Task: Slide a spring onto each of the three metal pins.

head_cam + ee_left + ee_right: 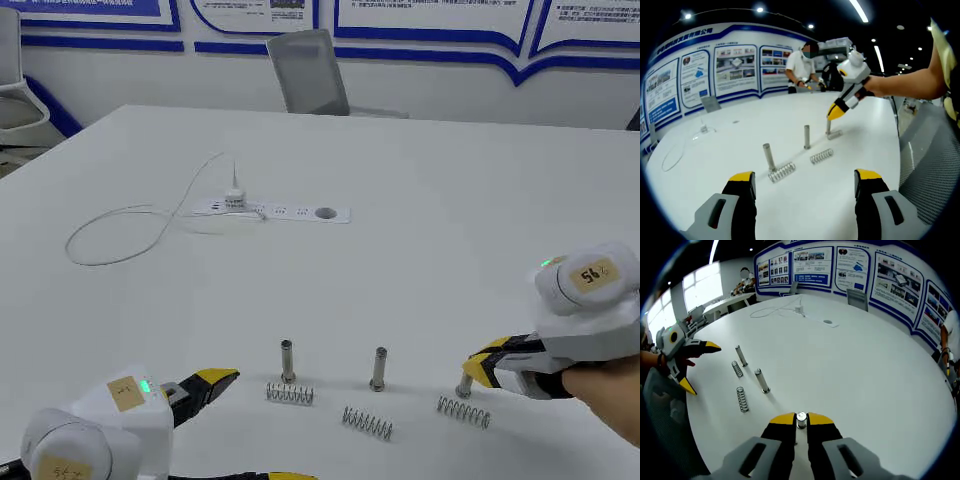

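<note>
The work surface is a white table [420,230]. Blue-framed wall posters [430,20] and a grey chair [310,72] stand behind it. A white power strip [275,211] with its cable lies far ahead of both grippers.

The left gripper [805,176] is held low over the table, jaws spread wide, with nothing between them. Directly ahead of its jaws the first pin [769,156] stands upright, and the first spring [782,171] lies flat at its foot. Beyond these are the second pin [807,136] and the second spring [821,155].

The right gripper [801,421] has its jaws closed on the head of the third pin [464,384], which stands upright. The third spring [464,411] lies flat just beside that pin. All three springs lie on the table, off the pins.
</note>
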`<state>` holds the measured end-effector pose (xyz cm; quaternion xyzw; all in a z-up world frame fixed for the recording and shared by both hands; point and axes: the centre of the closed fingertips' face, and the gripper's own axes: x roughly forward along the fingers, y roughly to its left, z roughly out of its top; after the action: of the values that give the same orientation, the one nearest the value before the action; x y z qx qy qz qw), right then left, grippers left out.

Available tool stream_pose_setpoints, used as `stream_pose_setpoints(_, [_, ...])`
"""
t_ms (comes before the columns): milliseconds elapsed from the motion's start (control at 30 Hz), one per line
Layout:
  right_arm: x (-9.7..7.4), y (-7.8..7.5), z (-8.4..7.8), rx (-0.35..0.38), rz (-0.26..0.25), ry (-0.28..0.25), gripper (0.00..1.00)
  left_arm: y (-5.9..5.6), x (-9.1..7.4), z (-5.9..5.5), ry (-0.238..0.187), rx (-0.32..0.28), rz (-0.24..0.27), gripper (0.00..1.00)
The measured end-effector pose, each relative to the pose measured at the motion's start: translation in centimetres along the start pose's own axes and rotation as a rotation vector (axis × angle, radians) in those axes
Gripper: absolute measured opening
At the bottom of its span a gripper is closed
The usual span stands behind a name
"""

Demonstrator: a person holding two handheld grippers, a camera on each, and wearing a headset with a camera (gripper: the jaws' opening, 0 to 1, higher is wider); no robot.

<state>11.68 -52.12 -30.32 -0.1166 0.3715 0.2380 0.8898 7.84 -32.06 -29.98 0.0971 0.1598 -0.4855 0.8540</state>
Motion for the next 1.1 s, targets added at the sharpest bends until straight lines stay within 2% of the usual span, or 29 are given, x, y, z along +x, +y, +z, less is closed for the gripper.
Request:
stream_pose_setpoints(367, [0.0, 0.0, -0.1, -0.015, -0.006, 0.001, 0.09, 0.0, 0.0, 0.0, -0.002, -0.001, 0.002, 0.82])
stream_pose_setpoints(567, [-0.3, 0.1, 0.5, -0.017, 0.000, -0.031, 0.12, 0.0, 0.0, 0.0, -0.002, -0.002, 0.002, 0.82])
stream_pose_setpoints(1100, [-1.3, -0.1, 0.5, -0.037, -0.009, -0.056, 0.15, 0.0, 0.0, 0.0, -0.004, -0.002, 0.000, 0.82])
